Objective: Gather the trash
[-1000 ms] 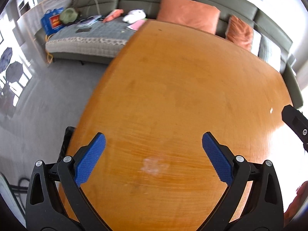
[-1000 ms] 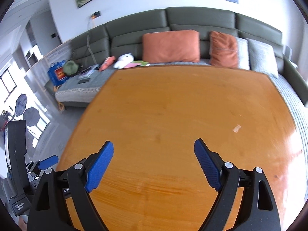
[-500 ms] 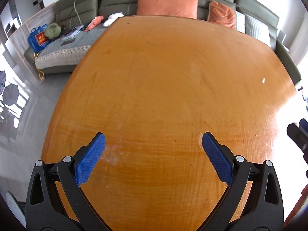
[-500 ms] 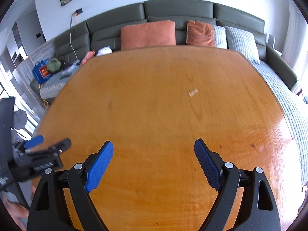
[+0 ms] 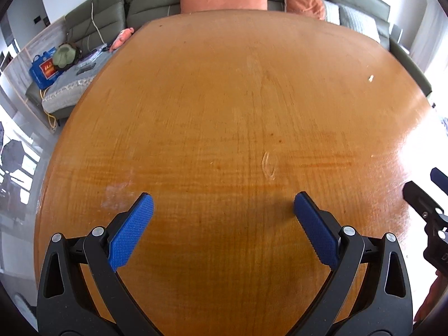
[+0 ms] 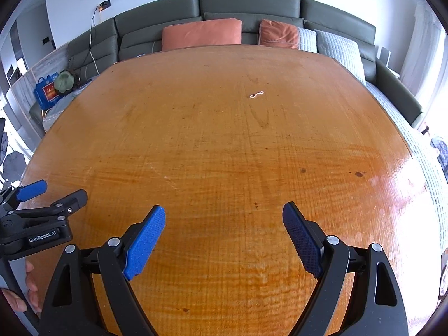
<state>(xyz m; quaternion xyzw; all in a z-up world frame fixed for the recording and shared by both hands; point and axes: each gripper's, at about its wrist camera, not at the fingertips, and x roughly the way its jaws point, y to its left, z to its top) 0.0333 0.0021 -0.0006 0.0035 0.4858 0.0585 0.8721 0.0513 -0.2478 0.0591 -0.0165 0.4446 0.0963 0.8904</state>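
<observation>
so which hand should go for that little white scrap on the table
Right, probably. The white scrap lies almost straight ahead of the right gripper, whose jaws are open and empty. For the left gripper, the scrap sits far off to its right on the table.

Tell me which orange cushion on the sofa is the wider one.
The long orange cushion behind the table's far edge. The smaller orange cushion to its right, beside the pale grey pillows, is squarer.
</observation>
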